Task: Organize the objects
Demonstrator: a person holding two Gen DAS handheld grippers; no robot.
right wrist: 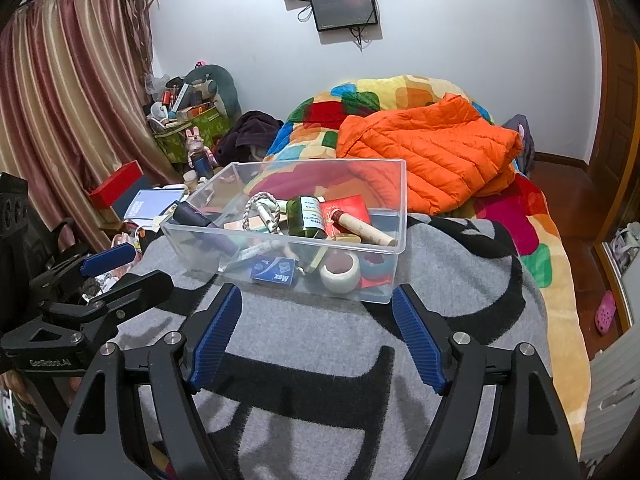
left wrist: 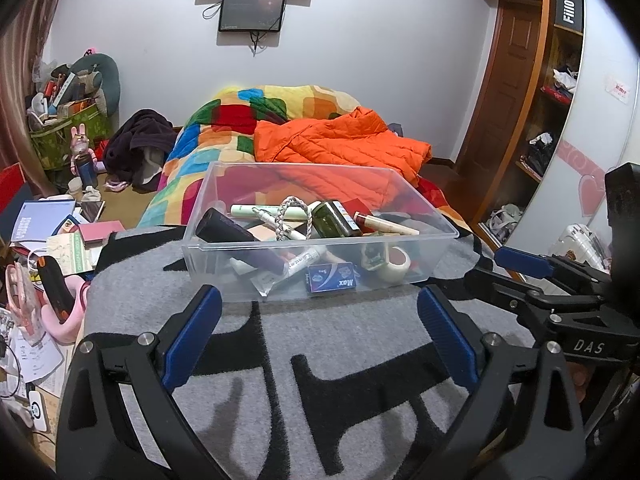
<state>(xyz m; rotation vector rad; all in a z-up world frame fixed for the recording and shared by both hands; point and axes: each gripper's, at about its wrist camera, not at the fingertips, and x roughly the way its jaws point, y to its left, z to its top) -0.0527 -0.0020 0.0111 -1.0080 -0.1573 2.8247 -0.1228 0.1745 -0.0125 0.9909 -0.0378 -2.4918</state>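
A clear plastic bin (left wrist: 224, 184) (right wrist: 400, 200) stands on a grey and black blanket (left wrist: 340, 340) (right wrist: 320, 344) on the bed. It holds several small items: a green glass bottle (left wrist: 334, 220) (right wrist: 306, 216), a white tape roll (left wrist: 394, 264) (right wrist: 341, 272), a blue "Max" box (left wrist: 331, 278) (right wrist: 274, 270), a braided cord (left wrist: 290, 210) (right wrist: 260, 202), tubes and a dark case (left wrist: 222, 226). My left gripper (left wrist: 320, 300) is open and empty just in front of the bin. My right gripper (right wrist: 316, 300) is open and empty, also just in front of it.
An orange puffer jacket (left wrist: 340, 144) (right wrist: 432, 148) and a colourful quilt (left wrist: 224, 120) (right wrist: 532, 232) lie behind the bin. Books and clutter (left wrist: 48, 236) sit left of the bed. A wardrobe (left wrist: 532, 120) stands on the right.
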